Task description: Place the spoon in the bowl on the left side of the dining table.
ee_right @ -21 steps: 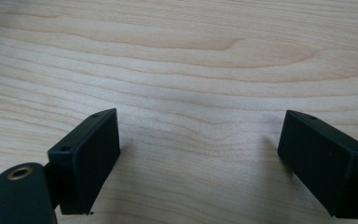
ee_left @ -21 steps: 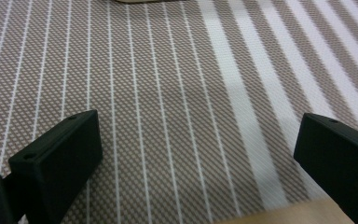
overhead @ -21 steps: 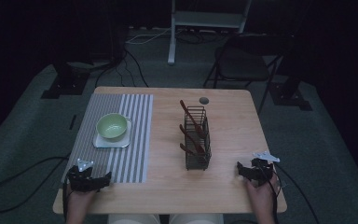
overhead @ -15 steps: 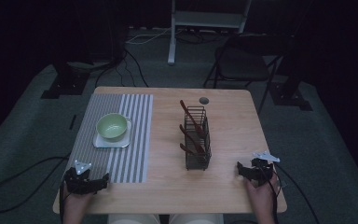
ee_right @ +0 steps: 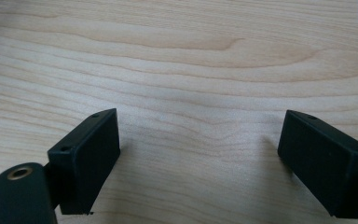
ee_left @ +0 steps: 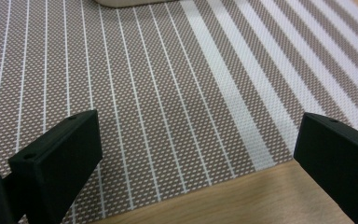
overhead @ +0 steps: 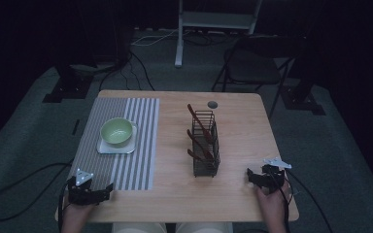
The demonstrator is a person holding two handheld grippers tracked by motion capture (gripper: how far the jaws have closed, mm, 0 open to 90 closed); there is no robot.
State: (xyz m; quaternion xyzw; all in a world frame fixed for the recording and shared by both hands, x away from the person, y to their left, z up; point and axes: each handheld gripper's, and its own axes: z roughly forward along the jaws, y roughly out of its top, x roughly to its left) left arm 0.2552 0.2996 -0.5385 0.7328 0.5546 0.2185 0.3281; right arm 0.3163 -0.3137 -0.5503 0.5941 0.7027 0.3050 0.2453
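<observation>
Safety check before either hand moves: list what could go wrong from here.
1. The wire rack is tall and narrow, and its brown utensils lean out over the top; a reach by the right claw might snag one and tip the rack.
2. The green bowl sits on a small plate; a nudge from the left claw could slide both.
3. Cables trail off the table edge and may drag.

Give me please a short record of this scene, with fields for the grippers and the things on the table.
left gripper: open, holds nothing, over near edge of striped mat
right gripper: open, holds nothing, over bare wooden table
green bowl: on white square plate, on the mat
wire rack: mid-table, holds brown utensils; their kind is unclear
</observation>
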